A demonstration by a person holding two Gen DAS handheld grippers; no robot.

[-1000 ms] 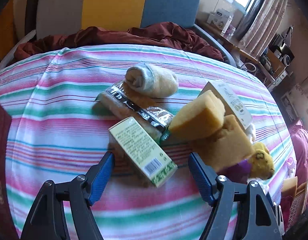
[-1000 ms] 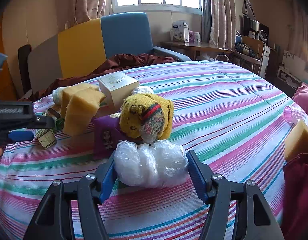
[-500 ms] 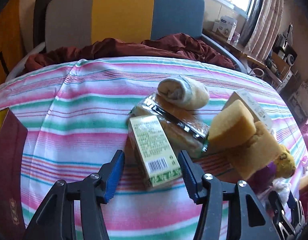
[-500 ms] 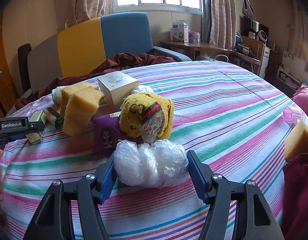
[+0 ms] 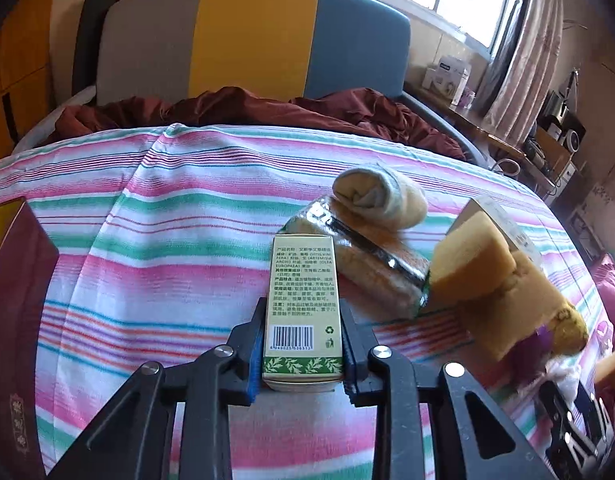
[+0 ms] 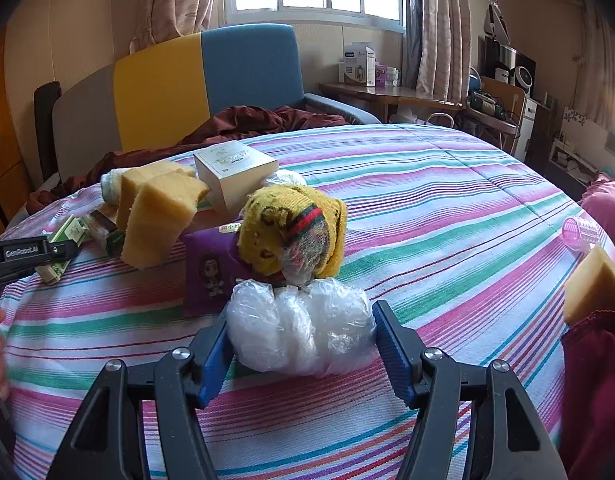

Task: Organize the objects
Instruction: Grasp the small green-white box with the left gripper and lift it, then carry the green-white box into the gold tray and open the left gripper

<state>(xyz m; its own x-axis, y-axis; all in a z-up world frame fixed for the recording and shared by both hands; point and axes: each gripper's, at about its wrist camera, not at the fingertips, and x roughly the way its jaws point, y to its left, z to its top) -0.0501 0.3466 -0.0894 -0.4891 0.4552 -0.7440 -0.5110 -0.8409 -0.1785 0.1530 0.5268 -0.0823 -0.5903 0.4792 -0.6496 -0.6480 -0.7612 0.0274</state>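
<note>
the green-and-cream box (image 5: 303, 312) clamped between the left gripper's fingers carries chinese print with the latin words "vitis vinifera", "artemisia argyi" and "olea europaea", a barcode, and recycling and bin symbols. the left gripper (image 6: 21, 254) reads "genrobot.ai" in the right wrist view.

Rolled sock (image 5: 381, 196) apparently lies on packet (image 5: 371, 268), right of carton (image 5: 303, 304).

The dark red box (image 5: 15, 320) is cut off by the left wrist view's left edge.
</note>
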